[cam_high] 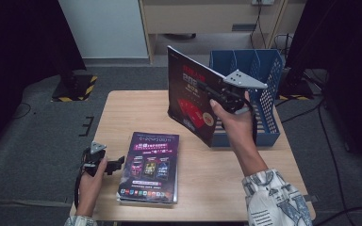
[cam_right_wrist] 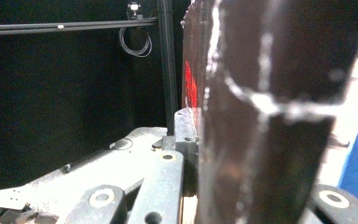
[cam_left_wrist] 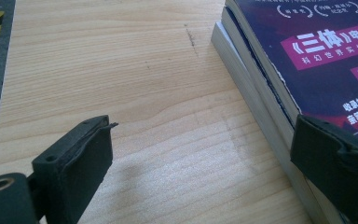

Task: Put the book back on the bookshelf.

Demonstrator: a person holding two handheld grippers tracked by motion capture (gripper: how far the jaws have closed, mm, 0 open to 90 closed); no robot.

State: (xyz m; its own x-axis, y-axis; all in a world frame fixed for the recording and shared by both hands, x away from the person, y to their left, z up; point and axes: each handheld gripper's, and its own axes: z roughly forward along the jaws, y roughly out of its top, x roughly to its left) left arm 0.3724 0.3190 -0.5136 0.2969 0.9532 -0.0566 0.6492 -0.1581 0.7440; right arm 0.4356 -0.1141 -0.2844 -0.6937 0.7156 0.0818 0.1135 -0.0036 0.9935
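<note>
Light falling from above onto the pale table (cam_high: 122,117), dim floor and black corners around it, soft shadow under the left gripper (cam_left_wrist: 200,154), glare streaks on the held magazine (cam_right_wrist: 261,102), its close cover blurred, high view slightly soft

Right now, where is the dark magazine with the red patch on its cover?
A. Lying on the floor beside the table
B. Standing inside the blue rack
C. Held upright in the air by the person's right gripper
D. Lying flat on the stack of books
C: the right gripper has its jaws clamped on the magazine, which stands upright in the air above the table, in front of the blue rack.
</note>
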